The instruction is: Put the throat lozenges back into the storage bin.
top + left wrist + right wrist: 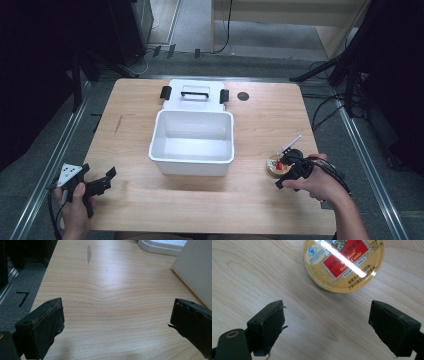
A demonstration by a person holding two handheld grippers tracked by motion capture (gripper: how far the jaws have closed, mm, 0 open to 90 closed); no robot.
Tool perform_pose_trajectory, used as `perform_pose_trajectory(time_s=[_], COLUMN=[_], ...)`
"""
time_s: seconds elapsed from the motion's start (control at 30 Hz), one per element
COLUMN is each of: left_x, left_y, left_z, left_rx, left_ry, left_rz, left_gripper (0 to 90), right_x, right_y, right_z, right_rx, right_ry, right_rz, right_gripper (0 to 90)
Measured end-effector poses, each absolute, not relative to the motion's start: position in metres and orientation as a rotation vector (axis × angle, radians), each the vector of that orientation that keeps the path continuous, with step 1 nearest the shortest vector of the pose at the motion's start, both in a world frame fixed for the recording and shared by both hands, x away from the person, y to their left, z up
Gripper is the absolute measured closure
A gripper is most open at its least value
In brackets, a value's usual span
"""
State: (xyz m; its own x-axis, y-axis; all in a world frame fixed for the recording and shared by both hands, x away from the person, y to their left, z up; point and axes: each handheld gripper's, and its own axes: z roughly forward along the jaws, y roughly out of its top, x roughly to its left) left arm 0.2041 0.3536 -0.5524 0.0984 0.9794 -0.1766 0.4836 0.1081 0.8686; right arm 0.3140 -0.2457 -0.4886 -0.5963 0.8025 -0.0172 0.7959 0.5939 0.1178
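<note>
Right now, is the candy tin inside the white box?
No, the candy tin sits on the wooden table to the right of the white box, which has nothing in it.

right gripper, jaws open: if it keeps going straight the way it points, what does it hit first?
Most likely the round candy tin. The right gripper has its jaws open over bare table, with the tin lying flat just ahead between their lines. Height is unclear, so it might meet the tabletop first.
</note>
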Motion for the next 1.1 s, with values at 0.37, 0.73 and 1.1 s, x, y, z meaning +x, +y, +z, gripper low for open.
perform_pose_trajectory(time_s=[0.37, 0.73, 1.1], left_x=[0.205, 0.205, 0.205], left_y=[0.354, 0.354, 0.355], left_z=[-0.552, -0.552, -0.553], left_rx=[1.502, 1.508, 1.507], left_ry=[1.520, 1.516, 1.519], left_rz=[0.707, 0.705, 0.699], left_gripper=[0.0, 0.0, 0.0], right_x=[0.335, 0.352, 0.363], right_y=[-0.237, -0.225, -0.220], right_z=[-0.487, -0.493, -0.501], right_rx=[1.486, 1.525, 1.578], right_ry=[2.698, 2.669, 2.614], right_rz=[0.135, 0.102, 0.038], right_gripper=[13.8, 13.2, 14.3])
